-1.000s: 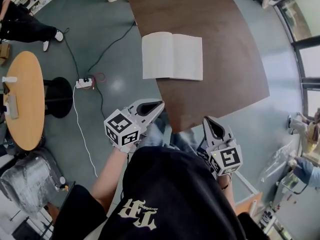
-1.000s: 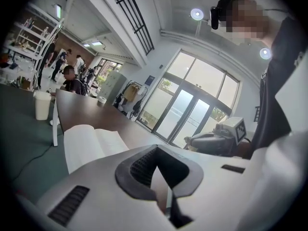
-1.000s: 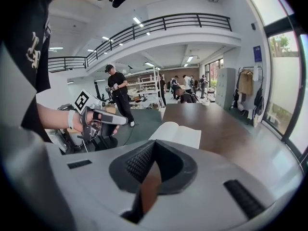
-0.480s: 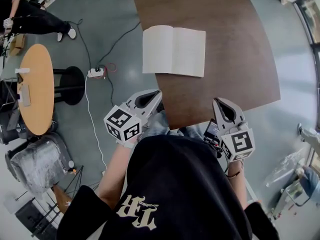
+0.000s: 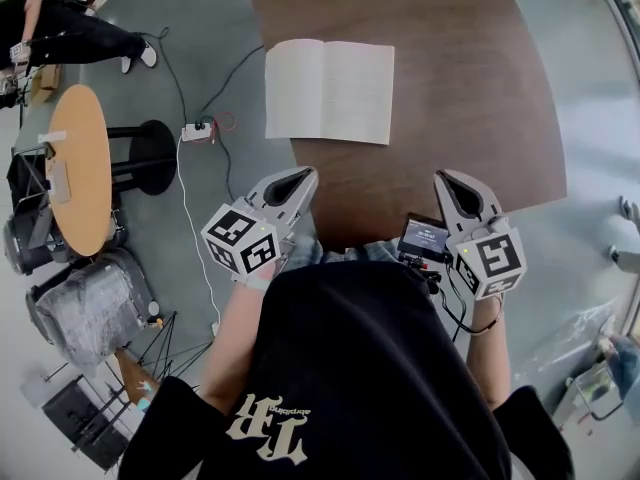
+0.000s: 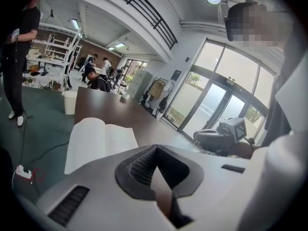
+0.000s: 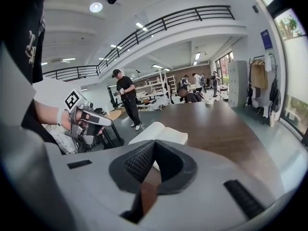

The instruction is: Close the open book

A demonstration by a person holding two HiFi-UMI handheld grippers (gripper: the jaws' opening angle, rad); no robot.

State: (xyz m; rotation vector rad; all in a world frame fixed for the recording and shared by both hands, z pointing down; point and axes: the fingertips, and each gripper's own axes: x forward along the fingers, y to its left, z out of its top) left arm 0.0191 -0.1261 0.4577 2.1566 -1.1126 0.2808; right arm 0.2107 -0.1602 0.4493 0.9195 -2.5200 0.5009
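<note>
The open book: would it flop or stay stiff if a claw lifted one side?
Probably floppy: the book looks thin, its pages curving at the spine. Its left edge seems to overhang the table, so a push might slide it off.

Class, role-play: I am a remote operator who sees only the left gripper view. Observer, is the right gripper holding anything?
Observer: No, the right gripper is shut, nothing between its jaws.
Operator: Does either gripper touch the book?
Observer: No, the left gripper and the right one are both short of the open book.
Operator: What is off to my left?
Observer: A round wooden table with a black stool beside it.
</note>
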